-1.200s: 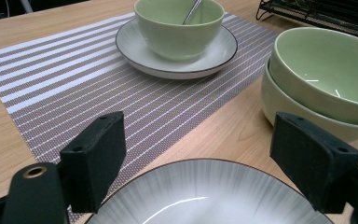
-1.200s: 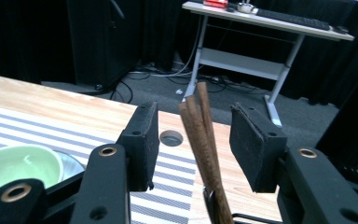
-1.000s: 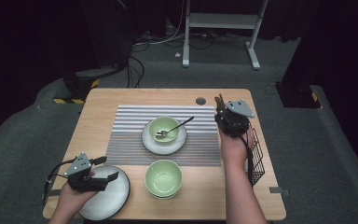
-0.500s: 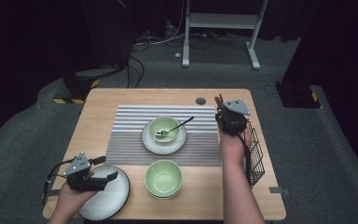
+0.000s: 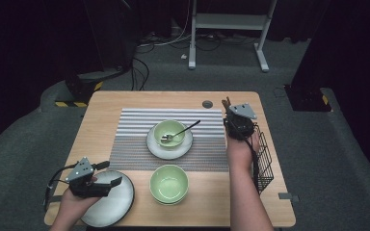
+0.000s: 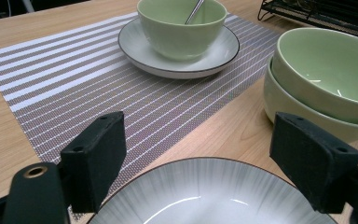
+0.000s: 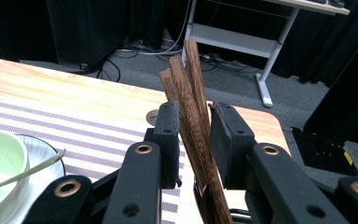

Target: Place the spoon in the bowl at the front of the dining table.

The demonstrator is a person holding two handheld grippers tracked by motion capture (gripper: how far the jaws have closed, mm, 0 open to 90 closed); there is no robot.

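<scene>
— So, starting with the biggest thing: what's on the wooden table [image 5: 106, 103]?

— A striped placemat [image 5: 139, 139] lies across the middle. On it sits a white saucer [image 5: 169, 148] bearing a green bowl [image 5: 169, 132], and a spoon [image 5: 180, 132] rests in that bowl with its handle leaning out over the rim toward the right. Just off the mat's near edge stand stacked green bowls [image 5: 168, 184], and to their left, near the table's front corner, lies a grey plate [image 5: 111, 204]. A black wire basket [image 5: 264, 161] stands along the right edge.

— And the left gripper [image 5: 107, 184]?

— It hovers low over the grey plate, pointing across the table. In its own view the jaws are spread wide, one on each side of the plate's far rim, with nothing between them and no pad touching anything.

— What about the right gripper [image 7: 192, 140]?

— It is up at the far end of the wire basket, beside the mat's right edge. Its jaws have just been closing, and a bundle of brown wooden chopsticks [image 7: 190, 88] stands between them, the tips rising above the jaws. The pads sit close on both sides of the sticks, pressing against them.

— Are the chopsticks upright?

— Roughly, leaning a little, and their lower ends drop out of sight behind the gripper.
</scene>
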